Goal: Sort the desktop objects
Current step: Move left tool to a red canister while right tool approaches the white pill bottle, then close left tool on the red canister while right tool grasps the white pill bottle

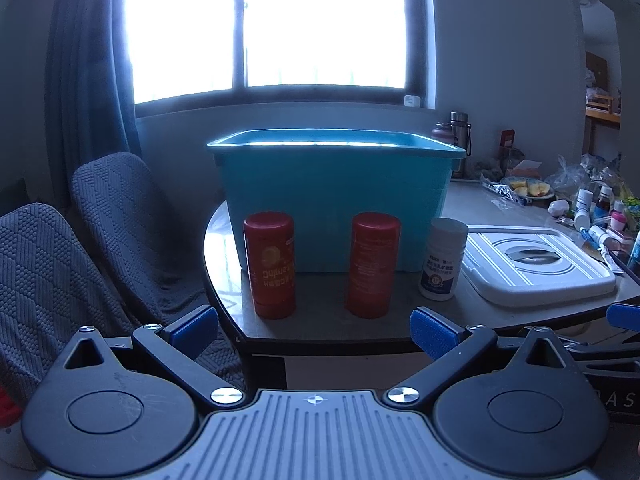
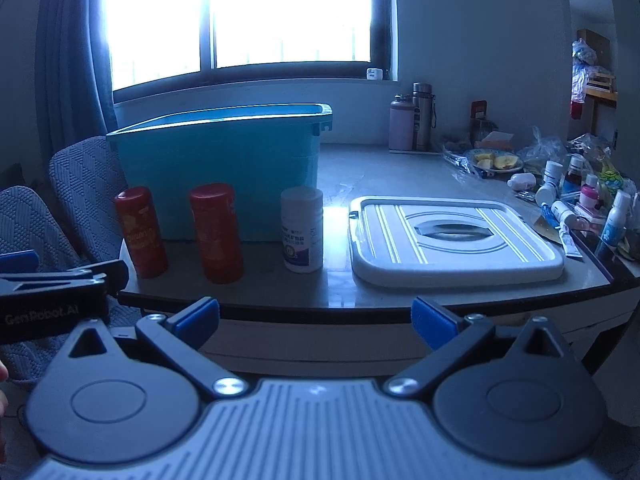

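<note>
Teal bin (image 1: 336, 204) at frame centre, with two red canisters (image 1: 270, 264) (image 1: 372, 264) and a white bottle (image 1: 442, 258) upright before it; labels are too dim to read. Left gripper (image 1: 314, 330) and right gripper (image 2: 316, 322), low in frame, both spread wide, holding nothing.

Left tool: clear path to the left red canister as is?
Probably yes. The left tool is open, short of the table edge, facing the row of containers. The left red canister stands upright near that edge, apart from the other red canister; nothing sits between.
</note>
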A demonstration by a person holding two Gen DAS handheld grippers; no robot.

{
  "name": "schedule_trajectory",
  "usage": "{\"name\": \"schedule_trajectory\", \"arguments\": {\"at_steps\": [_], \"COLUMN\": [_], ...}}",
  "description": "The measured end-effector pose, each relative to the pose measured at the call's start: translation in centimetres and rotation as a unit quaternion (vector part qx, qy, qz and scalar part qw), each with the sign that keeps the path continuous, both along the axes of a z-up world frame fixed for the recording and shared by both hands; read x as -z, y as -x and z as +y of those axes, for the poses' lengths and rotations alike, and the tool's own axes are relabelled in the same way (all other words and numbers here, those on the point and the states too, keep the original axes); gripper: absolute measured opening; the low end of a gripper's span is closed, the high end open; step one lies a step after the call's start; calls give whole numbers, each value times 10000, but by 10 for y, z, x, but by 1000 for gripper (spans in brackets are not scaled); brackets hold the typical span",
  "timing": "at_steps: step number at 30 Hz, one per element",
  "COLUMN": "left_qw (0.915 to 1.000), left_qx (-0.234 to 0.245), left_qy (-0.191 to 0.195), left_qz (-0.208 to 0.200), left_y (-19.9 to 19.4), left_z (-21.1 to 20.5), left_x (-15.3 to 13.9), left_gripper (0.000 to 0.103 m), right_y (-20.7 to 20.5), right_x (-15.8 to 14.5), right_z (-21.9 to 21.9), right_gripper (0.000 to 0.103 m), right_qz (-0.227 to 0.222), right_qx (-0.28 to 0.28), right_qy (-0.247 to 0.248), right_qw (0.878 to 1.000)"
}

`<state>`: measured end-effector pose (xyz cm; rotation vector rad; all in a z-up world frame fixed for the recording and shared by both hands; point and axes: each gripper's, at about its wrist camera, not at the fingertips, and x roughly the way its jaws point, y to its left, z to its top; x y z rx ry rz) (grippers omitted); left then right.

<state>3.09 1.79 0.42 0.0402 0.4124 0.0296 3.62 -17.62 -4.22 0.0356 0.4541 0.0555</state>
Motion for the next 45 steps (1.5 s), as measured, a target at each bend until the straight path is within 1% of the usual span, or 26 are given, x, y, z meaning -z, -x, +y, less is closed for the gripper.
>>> {"name": "schedule_trajectory", "arguments": {"at_steps": [5,15,27,41,43,44,45], "left_qw": [10000,9998,9995,9989,9988,9987,9988], "left_qx": [-58,-185,-316,-473,-491,-498,-477], "left_qy": [15,21,22,3,-17,-36,-61], "left_qz": [-1,-13,-21,30,41,34,22], "left_y": [-17,-55,-98,-151,-160,-162,-164], "left_z": [4,15,29,35,34,34,33], "left_x": [3,13,24,34,37,38,40], "left_gripper": [103,103,103,103,101,100,80], "right_y": [-20,-58,-103,-155,-165,-170,-176], "right_x": [2,16,24,32,35,36,38], "right_z": [-1,14,24,23,23,23,24], "right_gripper": [103,103,103,103,103,100,94], "right_qz": [-9,-69,-143,-138,-124,-97,-49], "right_qx": [-45,-153,-200,-263,-306,-355,-436], "right_qy": [5,87,139,221,214,204,189], "right_qw": [10000,9998,9996,9993,9992,9991,9989]}}
